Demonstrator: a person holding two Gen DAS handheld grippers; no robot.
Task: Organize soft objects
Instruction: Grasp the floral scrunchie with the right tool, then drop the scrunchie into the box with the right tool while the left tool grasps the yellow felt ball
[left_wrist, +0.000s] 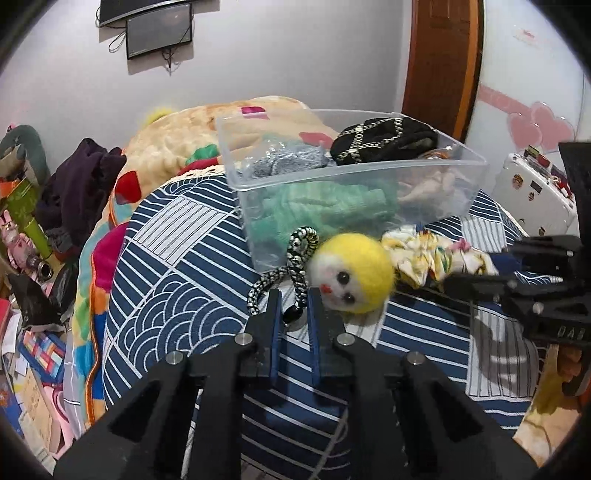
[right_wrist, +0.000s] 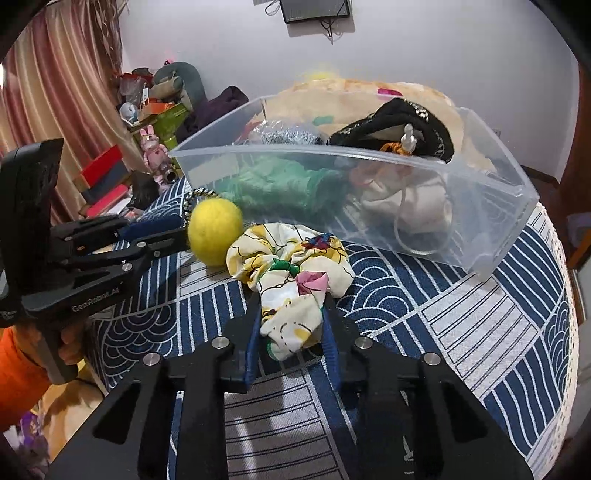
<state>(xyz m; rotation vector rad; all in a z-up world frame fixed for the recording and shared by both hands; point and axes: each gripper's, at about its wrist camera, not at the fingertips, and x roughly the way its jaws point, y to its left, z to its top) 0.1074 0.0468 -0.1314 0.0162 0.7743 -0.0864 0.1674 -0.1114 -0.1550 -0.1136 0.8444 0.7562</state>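
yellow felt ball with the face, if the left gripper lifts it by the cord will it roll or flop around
The yellow felt ball looks fuzzy and light, so it would probably dangle and swing from its braided cord, which looks limp. Round as it is, a push could roll it on the bedspread, though the cord may check that. The left gripper straddles the cord's end.

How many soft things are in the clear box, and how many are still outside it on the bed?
In the clear box: 4 that I can make out: grey knit, black pouch, green knit, beige cloth.
Outside on the bed: 2: yellow felt doll, floral scrunchie.
Total: 6
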